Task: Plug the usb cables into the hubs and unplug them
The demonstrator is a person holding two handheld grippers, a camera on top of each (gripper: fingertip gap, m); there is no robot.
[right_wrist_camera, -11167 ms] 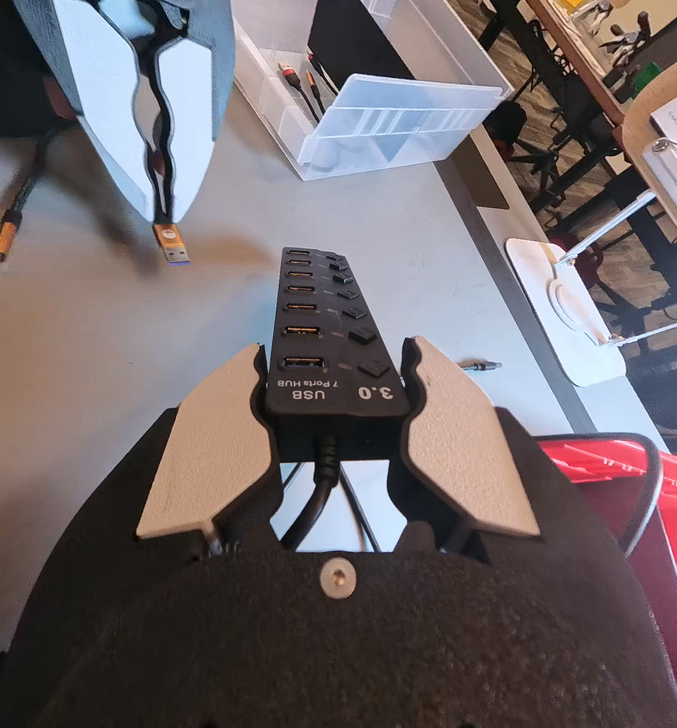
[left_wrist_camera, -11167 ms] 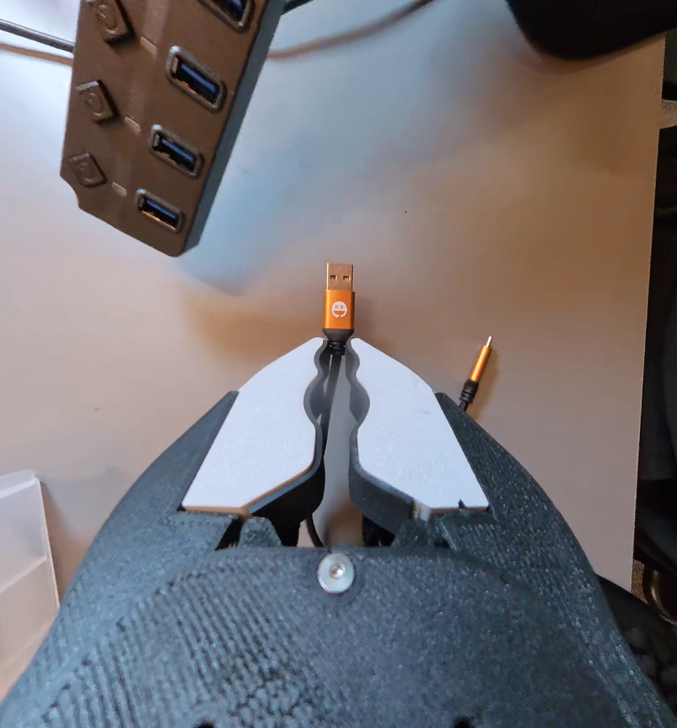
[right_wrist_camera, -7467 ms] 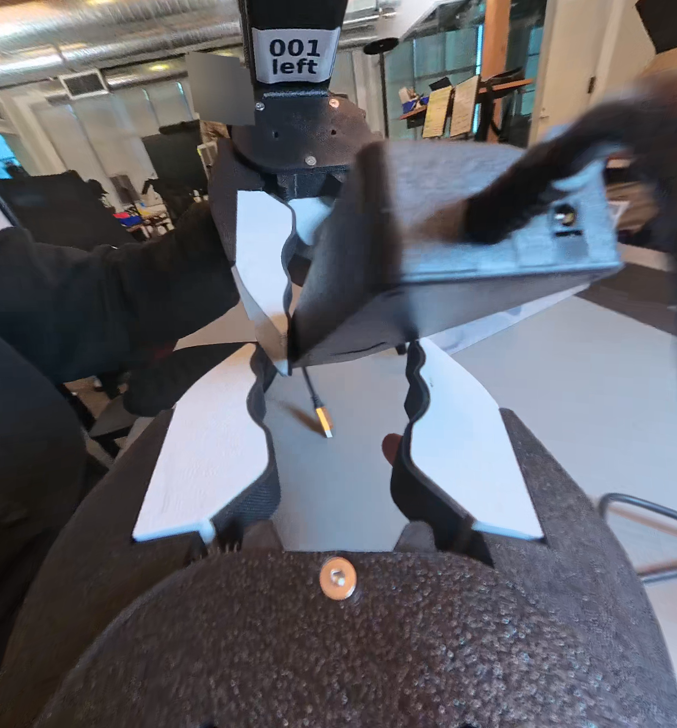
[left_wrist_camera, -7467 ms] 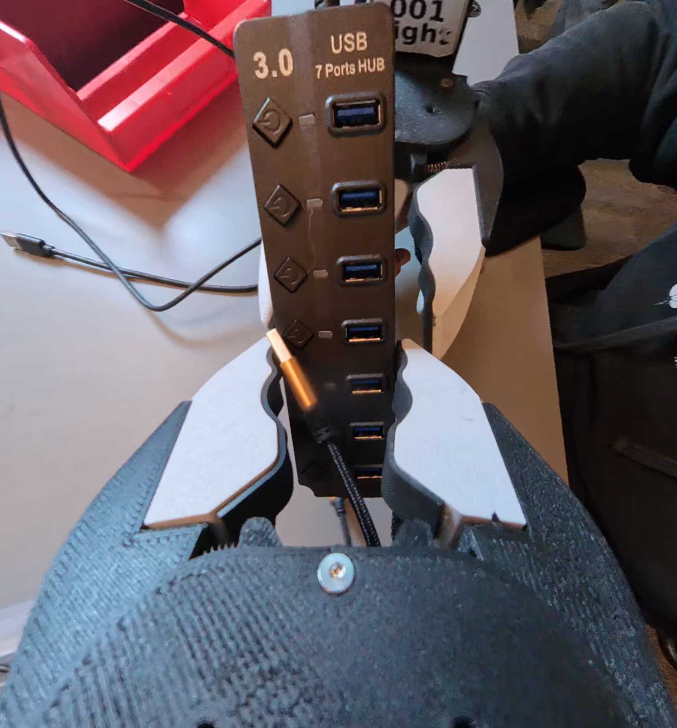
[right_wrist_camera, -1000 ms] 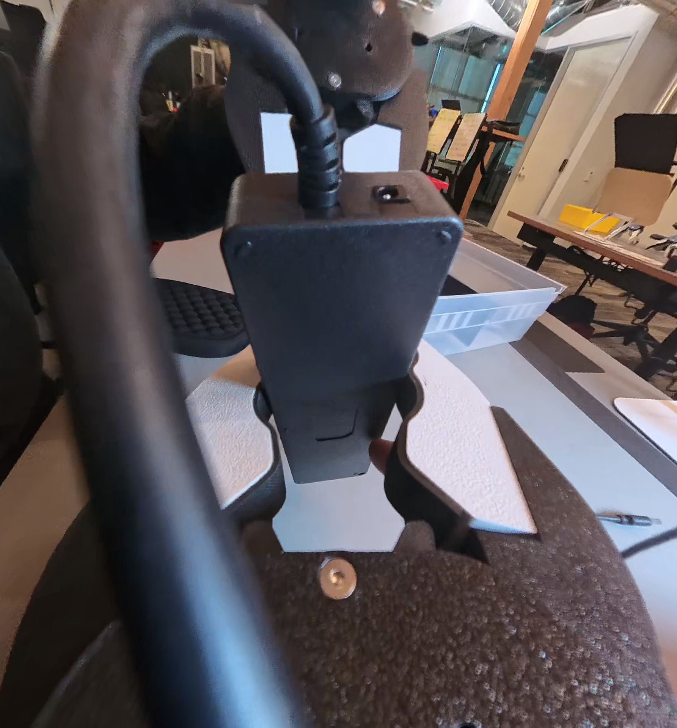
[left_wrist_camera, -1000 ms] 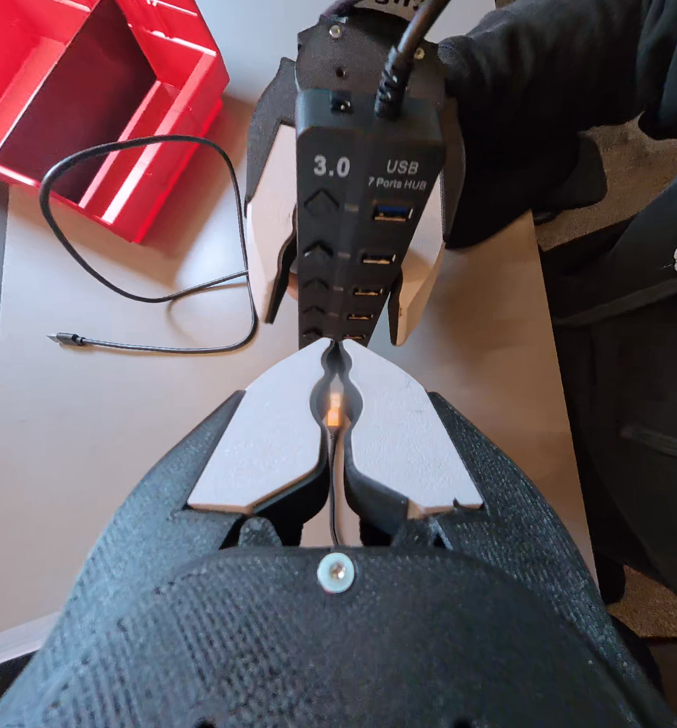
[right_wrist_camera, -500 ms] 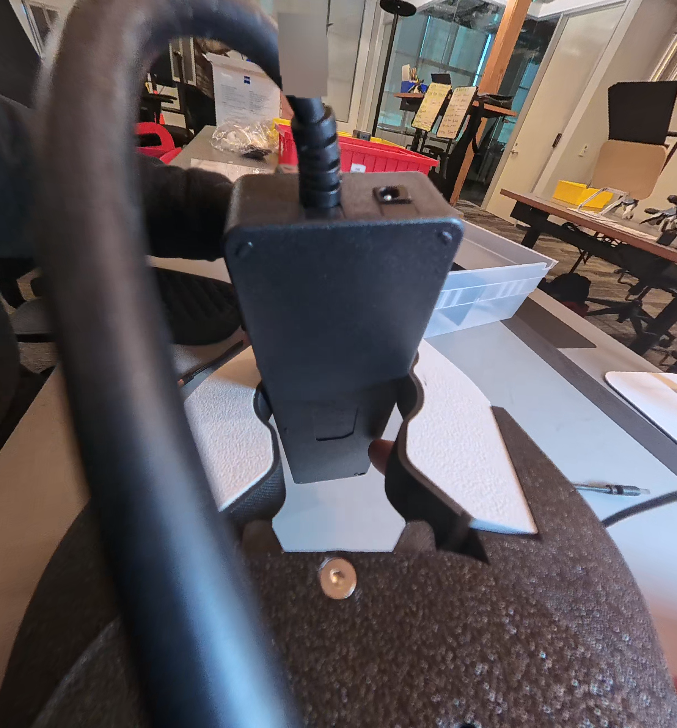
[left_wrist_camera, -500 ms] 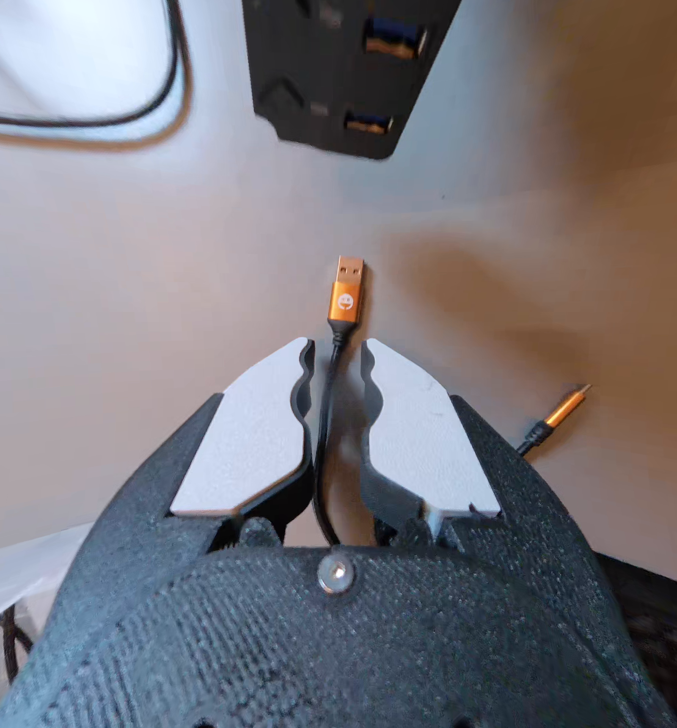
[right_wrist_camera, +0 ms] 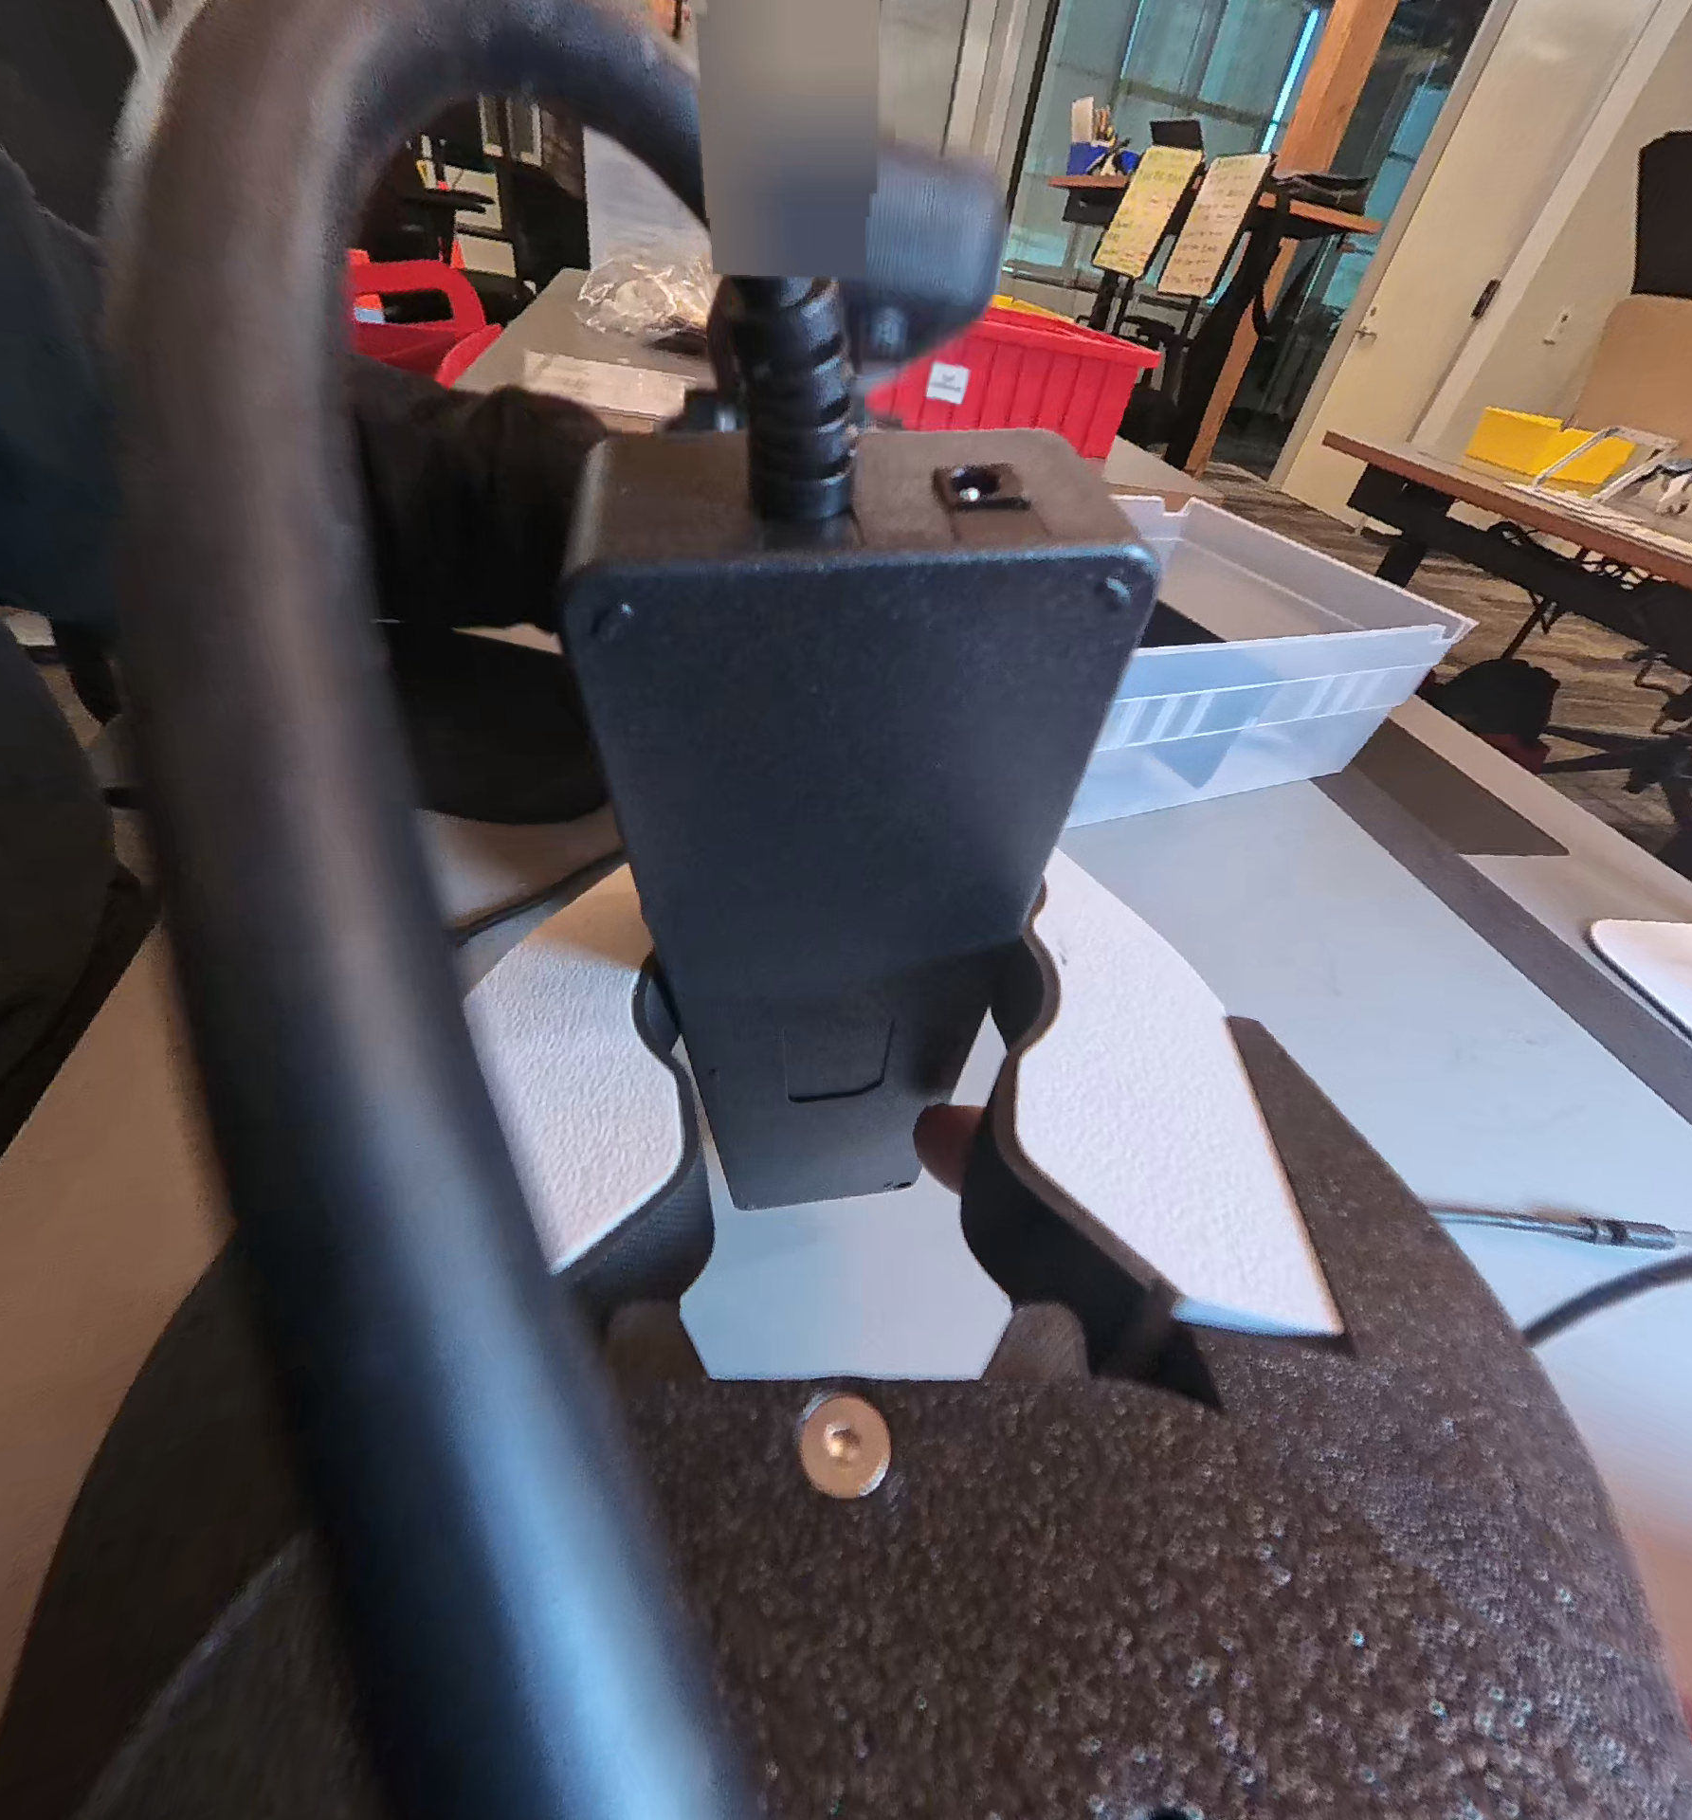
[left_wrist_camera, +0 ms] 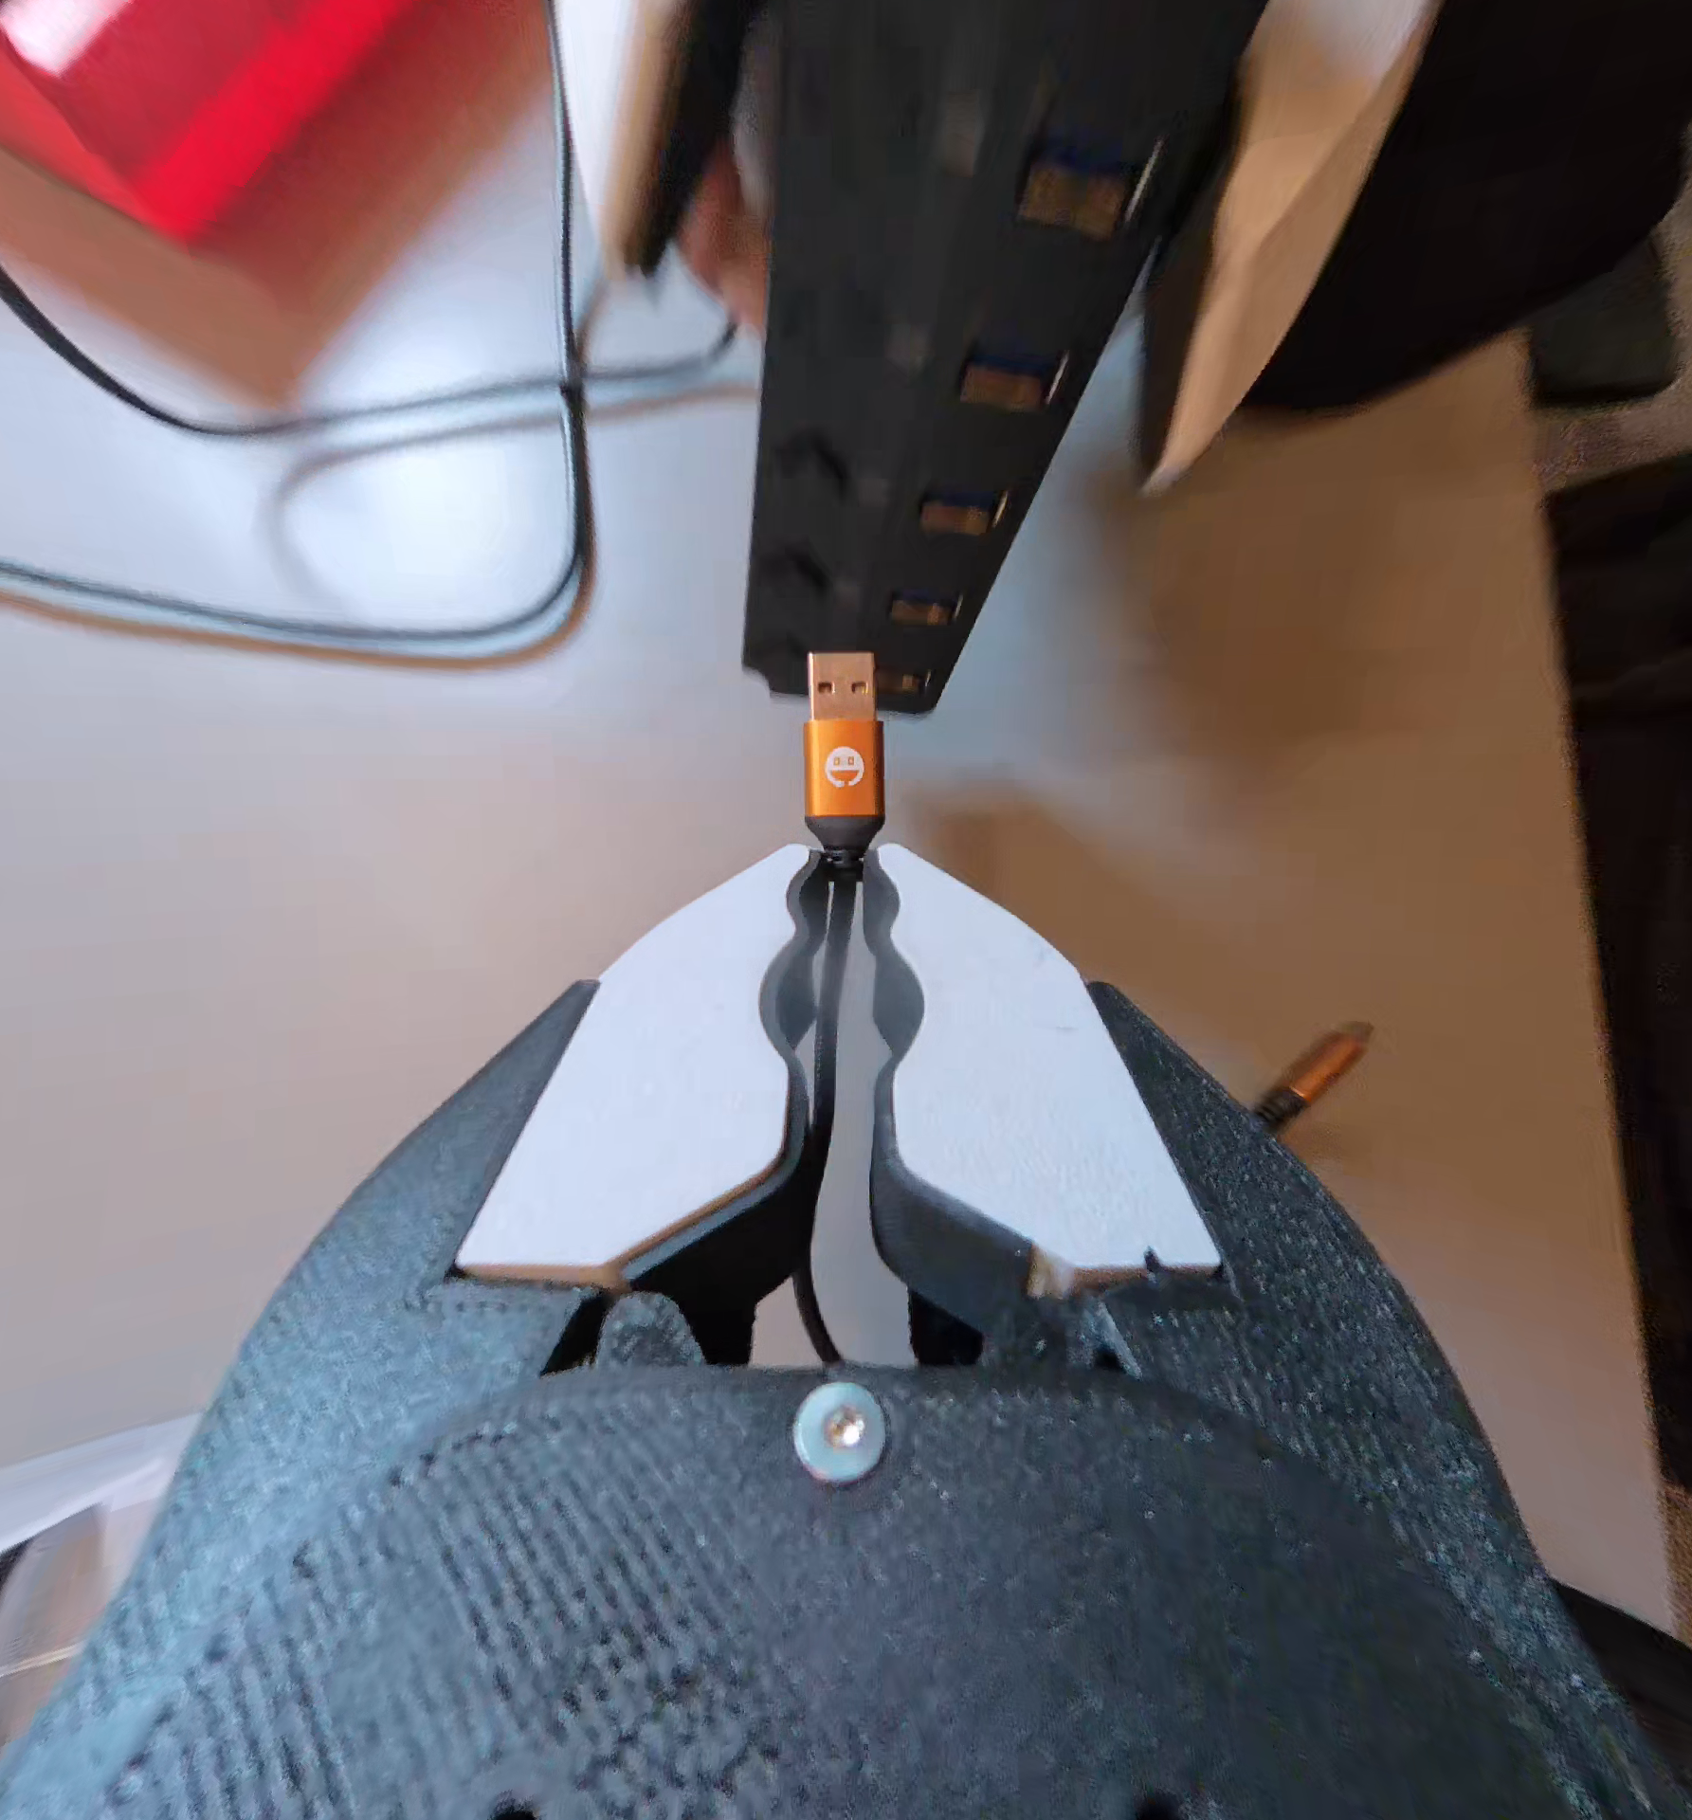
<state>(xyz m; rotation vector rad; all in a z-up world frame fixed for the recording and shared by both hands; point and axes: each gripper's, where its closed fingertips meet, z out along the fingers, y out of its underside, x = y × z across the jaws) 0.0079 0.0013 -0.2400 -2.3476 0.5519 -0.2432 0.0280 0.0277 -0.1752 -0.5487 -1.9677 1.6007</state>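
Observation:
My left gripper [left_wrist_camera: 844, 855] is shut on the black cable just behind an orange USB-A plug [left_wrist_camera: 843, 750], which sticks out past the fingertips. The plug's metal tip overlaps the near end of the black multi-port USB hub [left_wrist_camera: 930, 394], beside its lowest port; it is not inserted. My right gripper [right_wrist_camera: 851, 945] is shut on that hub [right_wrist_camera: 851, 748], holding it upright with its back to the camera and its thick black cord [right_wrist_camera: 329, 886] looping in front. The cable's other orange plug [left_wrist_camera: 1319, 1069] lies on the table to the right.
A red bin [left_wrist_camera: 162, 128] and a looped thin black cable [left_wrist_camera: 566, 443] lie at the far left on the beige table [left_wrist_camera: 280, 886]. A clear plastic tray [right_wrist_camera: 1255, 680] stands behind the hub. A person's dark sleeve [left_wrist_camera: 1511, 197] is at the upper right. The left gripper's tips are roughly 8 cm from the right gripper's.
Half a second ago my left gripper was open with the cable loose between its fingers; it has since shut on the cable, and the plug now meets the hub's near end.

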